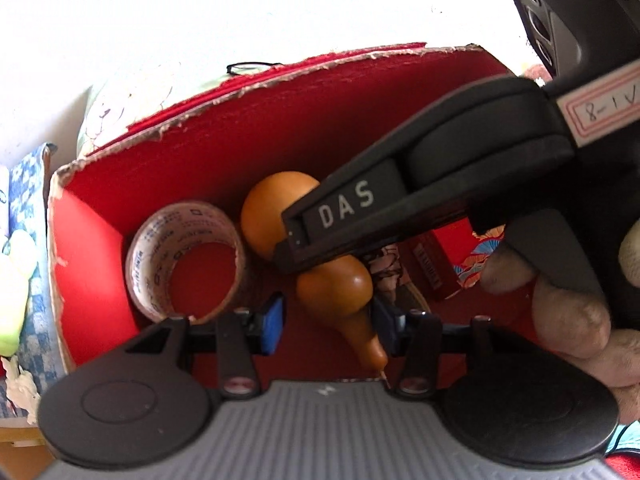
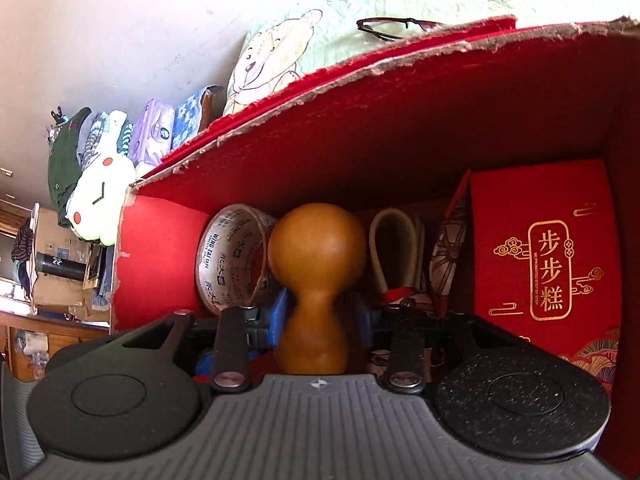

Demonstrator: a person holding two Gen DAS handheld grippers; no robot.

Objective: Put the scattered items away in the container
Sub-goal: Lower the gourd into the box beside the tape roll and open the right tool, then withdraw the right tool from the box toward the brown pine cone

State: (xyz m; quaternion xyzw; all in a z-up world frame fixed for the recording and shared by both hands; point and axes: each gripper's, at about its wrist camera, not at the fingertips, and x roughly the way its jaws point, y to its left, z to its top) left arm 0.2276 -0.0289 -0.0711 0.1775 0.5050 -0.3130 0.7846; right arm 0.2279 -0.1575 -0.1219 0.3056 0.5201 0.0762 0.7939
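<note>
**Letting the gourd settle in the red box**

Lowest in each frame, both grippers bracket one glossy orange-brown calabash gourd (image 2: 318, 276). In the right wrist view the right gripper (image 2: 320, 320) has its blue pads either side of the gourd's waist; whether they press cannot be told. In the left wrist view the left gripper (image 1: 326, 326) spans the gourd's narrow stem end with a clear gap on the left, so it looks part open with no firm hold.

My judgement: the gourd is already down inside the torn-edged red cardboard box (image 2: 360, 120), so the step is release. Spread both grippers evenly, then lift straight out so neither drags the stem.

Just left of the gourd stands one roll of clear printed packing tape (image 2: 234, 260), touching or nearly so. To its right sit one cream looped strap (image 2: 394, 248) and one red gift carton with gold lettering (image 2: 544, 264). Beyond the rim, at upper centre, lies one pair of dark-framed glasses (image 2: 400, 26).
</note>
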